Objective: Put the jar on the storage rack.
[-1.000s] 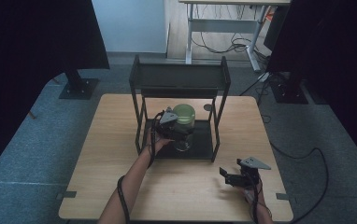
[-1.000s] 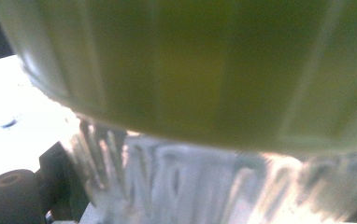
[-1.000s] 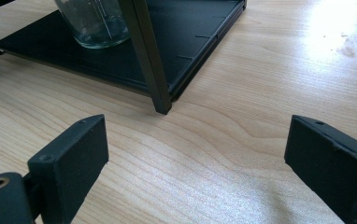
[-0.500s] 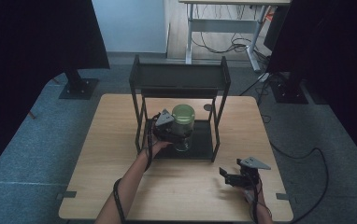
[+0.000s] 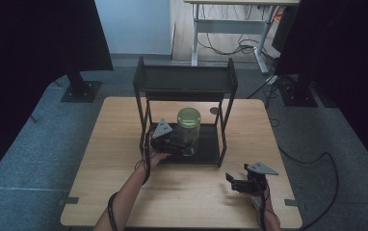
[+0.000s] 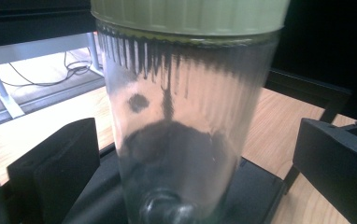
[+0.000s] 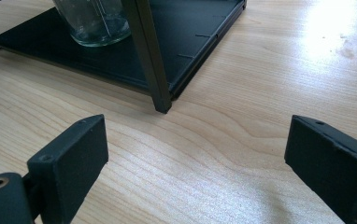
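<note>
Straddling the glass jar (image 6: 186, 140) (base cut off), the left hand-held gripper (image 5: 175, 144) gapes wide, not touching.

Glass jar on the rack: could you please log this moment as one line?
left gripper: open around glass jar | jar: on rack's bottom shelf | right gripper: open, idle

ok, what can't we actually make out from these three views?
- Jar base: cut off by the bottom edge in the left gripper view.
- Jar top in the right gripper view: cut off by the top edge, with a rack post crossing it.
- Left gripper jaw contact: jaws stand apart either side of the glass; touch too small to judge in the high view.
- Small dark spot on the table behind the rack: too small to identify.
</note>
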Available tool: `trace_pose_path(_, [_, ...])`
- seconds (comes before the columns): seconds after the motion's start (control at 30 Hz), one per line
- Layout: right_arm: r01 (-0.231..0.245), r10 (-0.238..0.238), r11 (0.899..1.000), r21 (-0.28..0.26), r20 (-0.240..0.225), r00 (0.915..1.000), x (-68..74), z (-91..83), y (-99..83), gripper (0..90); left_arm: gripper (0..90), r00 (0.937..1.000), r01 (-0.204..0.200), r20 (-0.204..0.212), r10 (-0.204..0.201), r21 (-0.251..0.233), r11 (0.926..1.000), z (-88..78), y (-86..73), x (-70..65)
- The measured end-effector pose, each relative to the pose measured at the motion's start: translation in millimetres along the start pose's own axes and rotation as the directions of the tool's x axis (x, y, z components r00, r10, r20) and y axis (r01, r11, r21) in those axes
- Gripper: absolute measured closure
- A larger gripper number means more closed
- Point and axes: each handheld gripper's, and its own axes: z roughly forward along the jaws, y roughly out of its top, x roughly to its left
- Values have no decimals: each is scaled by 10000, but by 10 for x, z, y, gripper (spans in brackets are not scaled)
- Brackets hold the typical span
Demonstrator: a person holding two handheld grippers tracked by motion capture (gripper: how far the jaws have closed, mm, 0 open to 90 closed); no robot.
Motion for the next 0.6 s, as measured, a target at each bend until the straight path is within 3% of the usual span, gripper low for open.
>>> trace_pose_path(0.1, [22,-22,10000,16,13,10000,1,1,1,61,6,9999,72,157,-71,-68,10000,-84,-24,-53])
trace_pose_path(0.37, [60,-60,10000,16,54,10000,7,3,1,60,7,9977,-343,583,337,85,9994,-346,-154,-309])
trace_pose_path(0.43, [58,-58,10000,0,69,10000,8,2,0,60,9,9972,-261,704,254,96,9996,-445,-240,-365])
trace_pose_path(0.6, [97,-97,9999,48,60,9999,17,4,1,60,10,9958,-669,667,625,646,9957,-674,-530,-450])
